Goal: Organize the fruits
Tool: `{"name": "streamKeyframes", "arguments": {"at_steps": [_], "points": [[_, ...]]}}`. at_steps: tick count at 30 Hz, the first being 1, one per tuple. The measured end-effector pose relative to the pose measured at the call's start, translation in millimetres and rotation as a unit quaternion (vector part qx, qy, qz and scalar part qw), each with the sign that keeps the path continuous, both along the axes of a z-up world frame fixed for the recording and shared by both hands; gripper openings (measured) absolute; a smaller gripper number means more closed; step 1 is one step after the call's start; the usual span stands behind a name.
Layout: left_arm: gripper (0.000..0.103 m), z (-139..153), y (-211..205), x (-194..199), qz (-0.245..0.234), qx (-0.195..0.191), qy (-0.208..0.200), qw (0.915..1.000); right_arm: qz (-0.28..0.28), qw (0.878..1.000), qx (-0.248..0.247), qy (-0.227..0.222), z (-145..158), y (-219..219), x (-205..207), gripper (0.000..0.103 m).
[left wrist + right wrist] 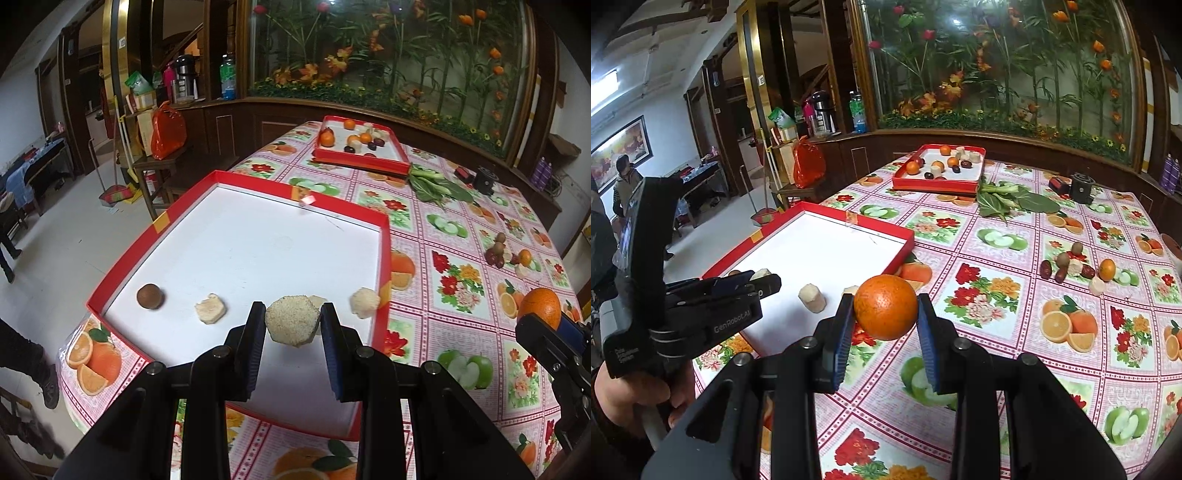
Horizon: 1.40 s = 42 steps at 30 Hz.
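Observation:
My left gripper [293, 314] is shut on a pale six-sided fruit chunk [291, 320], held over the near part of a red tray with a white floor [258, 181]. On that floor lie a brown round fruit [149, 296] and pale chunks [210, 308] [365, 302]; another is half hidden behind the held one. My right gripper [885, 301] is shut on an orange [885, 307], just right of the tray's rim [882, 227] and above the tablecloth. The left wrist view shows that orange [539, 307] at its right edge.
A second red tray [934, 184] holding several fruits stands at the table's far side, with leafy greens [1008, 201] and a black device [1082, 188] beside it. Loose fruits [1071, 266] lie at the right. A hand [628, 398] holds the left gripper; the table edge drops off left.

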<state>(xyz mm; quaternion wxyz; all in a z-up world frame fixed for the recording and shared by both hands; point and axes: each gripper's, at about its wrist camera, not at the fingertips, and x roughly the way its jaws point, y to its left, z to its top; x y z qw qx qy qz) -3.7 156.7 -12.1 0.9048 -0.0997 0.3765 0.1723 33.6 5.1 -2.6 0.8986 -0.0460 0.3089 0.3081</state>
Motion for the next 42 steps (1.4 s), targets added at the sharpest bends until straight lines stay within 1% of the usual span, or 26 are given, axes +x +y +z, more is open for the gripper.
{"name": "streamKeyframes", "arguments": {"at_steps": [13, 21, 28, 35, 42], "points": [[0.029, -2.4, 18.9, 5.3, 0.019, 0.007, 0.008, 0.9998, 0.020, 1.000, 0.004, 0.003, -2.7, 22.1, 3.8, 0.035], [0.029, -4.2, 40.3, 9.4, 0.041, 0.009, 0.012, 0.9991, 0.033, 0.999, 0.005, 0.009, -7.7, 41.1, 11.7, 0.035], [0.029, -4.3, 55.4, 21.6, 0.056, 0.017, 0.016, 0.9981, 0.045, 0.999, 0.001, 0.011, -12.0, 62.5, 24.3, 0.035], [0.029, -7.6, 63.8, 35.0, 0.063, 0.023, 0.026, 0.9974, 0.053, 0.998, -0.011, 0.026, -26.3, 86.6, 45.0, 0.036], [0.029, -14.2, 71.2, 40.6, 0.071, 0.024, 0.035, 0.9966, 0.053, 0.998, -0.017, 0.040, -38.5, 99.8, 60.7, 0.036]]}}
